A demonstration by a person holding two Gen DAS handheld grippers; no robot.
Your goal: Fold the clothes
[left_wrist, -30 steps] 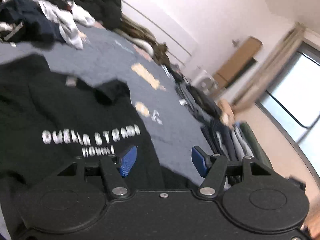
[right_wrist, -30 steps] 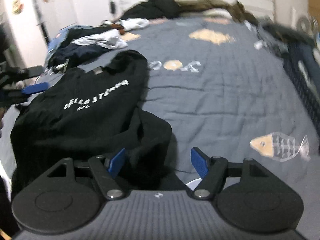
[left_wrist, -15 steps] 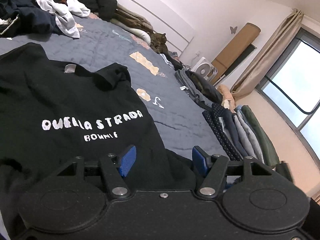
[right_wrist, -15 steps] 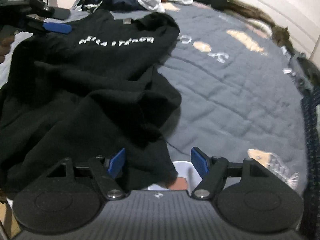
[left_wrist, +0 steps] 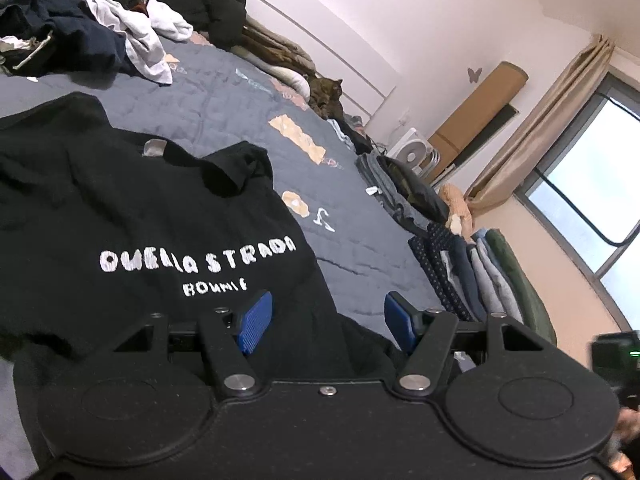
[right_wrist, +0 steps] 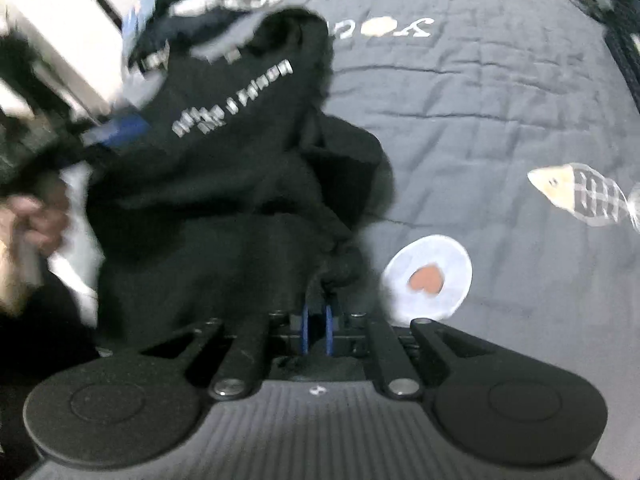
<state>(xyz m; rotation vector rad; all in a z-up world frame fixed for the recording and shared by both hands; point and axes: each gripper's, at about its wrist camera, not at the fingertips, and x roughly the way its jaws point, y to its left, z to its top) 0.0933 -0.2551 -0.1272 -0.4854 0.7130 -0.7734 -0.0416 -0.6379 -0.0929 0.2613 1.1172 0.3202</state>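
A black T-shirt (left_wrist: 132,216) with white lettering lies rumpled on the blue-grey bedspread (left_wrist: 224,108). My left gripper (left_wrist: 326,322) is open above the shirt's lower part, its blue pads wide apart with black cloth below them. In the right wrist view the same black T-shirt (right_wrist: 240,168) is bunched, and my right gripper (right_wrist: 316,320) is shut on a fold of its hem near the bed's front. The left gripper (right_wrist: 116,130) shows blurred at the left of that view, with a hand (right_wrist: 32,216) below it.
A heap of unfolded clothes (left_wrist: 92,28) lies at the head of the bed. Folded garments (left_wrist: 480,268) stand in a row along the right edge. A cat (left_wrist: 328,96) rests by the far wall. Fish (right_wrist: 580,192) and heart-circle (right_wrist: 428,276) prints mark the bedspread.
My right gripper closed on the shirt's hem; half a second ago it was open above it. The right view swung and blurred. The left gripper stayed open and hardly moved.
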